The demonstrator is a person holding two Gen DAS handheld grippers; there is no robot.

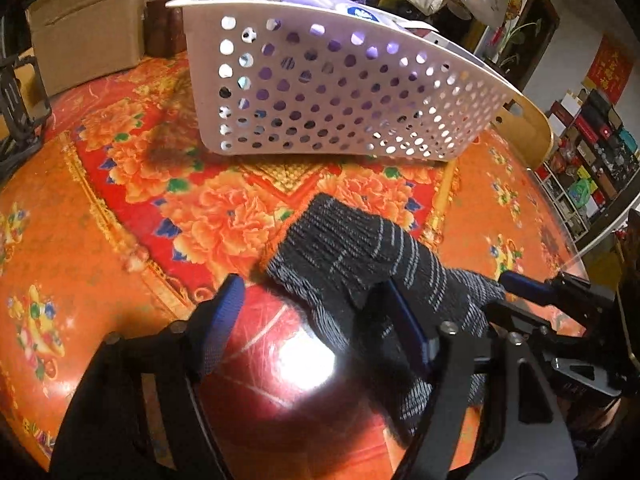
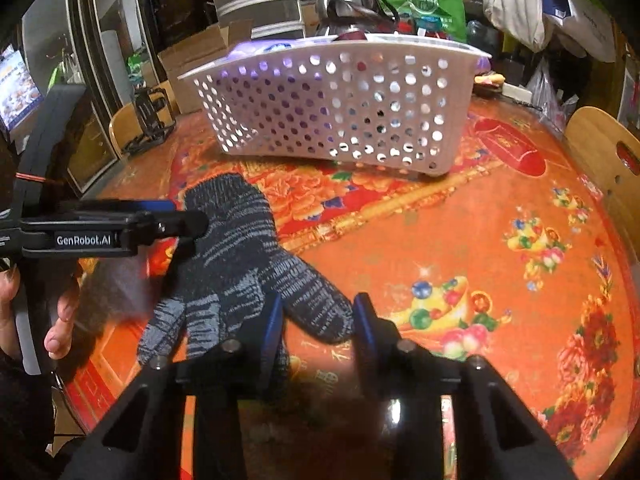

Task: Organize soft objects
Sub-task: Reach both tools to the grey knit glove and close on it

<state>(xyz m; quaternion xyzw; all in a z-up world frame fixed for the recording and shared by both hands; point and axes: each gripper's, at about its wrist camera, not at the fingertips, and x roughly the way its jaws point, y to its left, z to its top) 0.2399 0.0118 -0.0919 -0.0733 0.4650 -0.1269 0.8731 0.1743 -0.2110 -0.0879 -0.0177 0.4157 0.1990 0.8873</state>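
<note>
Low in the frame, the right gripper [image 2: 316, 322] straddles a finger of the knit glove [image 2: 240, 256], pads not visibly pinching; the left gripper [image 1: 316, 312] stands spread at its cuff. Upper centre, the perforated basket [image 2: 340, 112] already holds purple items; this glove likely remains.

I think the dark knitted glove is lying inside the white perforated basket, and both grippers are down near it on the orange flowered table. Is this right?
Not quite. The glove is not inside the white perforated basket; it lies on the orange flowered table in front of the basket, as the right wrist view shows. The rest holds: the left gripper and the right gripper are both down at it.
</note>
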